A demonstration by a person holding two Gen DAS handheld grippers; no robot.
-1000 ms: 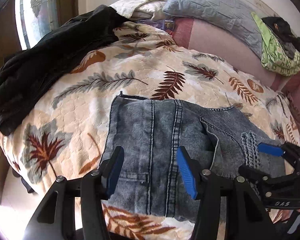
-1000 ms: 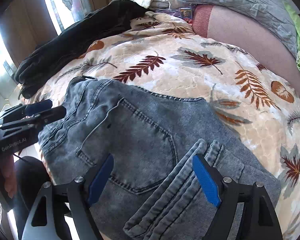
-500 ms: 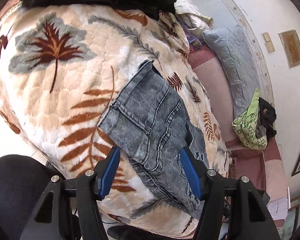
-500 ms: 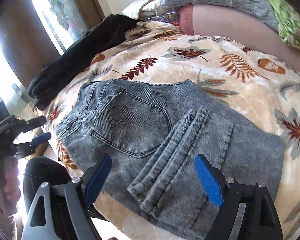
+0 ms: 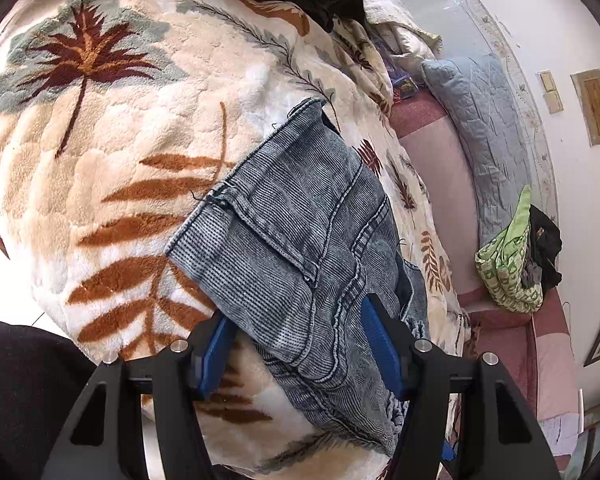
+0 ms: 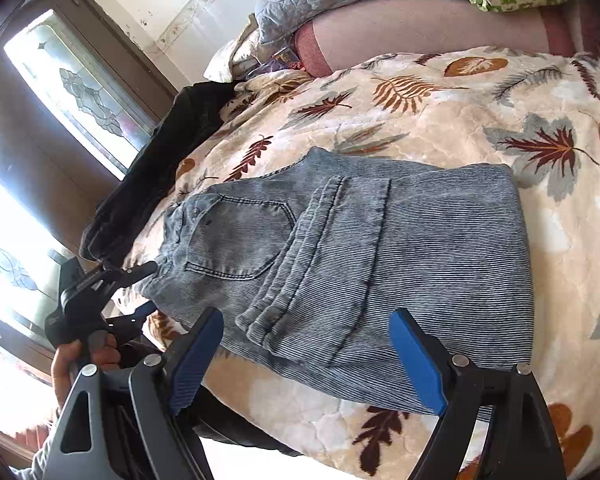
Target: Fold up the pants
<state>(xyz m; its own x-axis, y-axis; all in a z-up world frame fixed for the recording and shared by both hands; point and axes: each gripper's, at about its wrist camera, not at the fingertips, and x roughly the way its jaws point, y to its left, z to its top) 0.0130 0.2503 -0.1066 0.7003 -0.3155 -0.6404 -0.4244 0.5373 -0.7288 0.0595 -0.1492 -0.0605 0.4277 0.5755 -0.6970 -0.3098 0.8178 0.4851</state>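
Grey-blue jeans [image 6: 379,248] lie folded into a compact rectangle on a leaf-print blanket [image 6: 459,128], back pocket up. My right gripper [image 6: 305,360] hovers open and wide over the jeans' near edge, its blue pads touching nothing. My left gripper [image 5: 298,350] is open and straddles the waistband end of the jeans [image 5: 300,240] at the bed's edge; denim runs between the pads, but they are not pressing on it. In the right wrist view the left gripper [image 6: 150,288] shows at that same end, one finger above the cloth and one below.
A black garment [image 6: 148,184] lies along the bed's far side by a patterned glass window [image 6: 72,88]. A grey quilted pillow [image 5: 475,120] and a folded green cloth [image 5: 507,268] rest on the pink headboard side. A person's hand [image 6: 80,356] holds the left gripper.
The left gripper has rolled and sunk to the jeans' waistband end, its jaws a little wider. The right gripper has rolled and drawn back, so the whole folded jeans now show.
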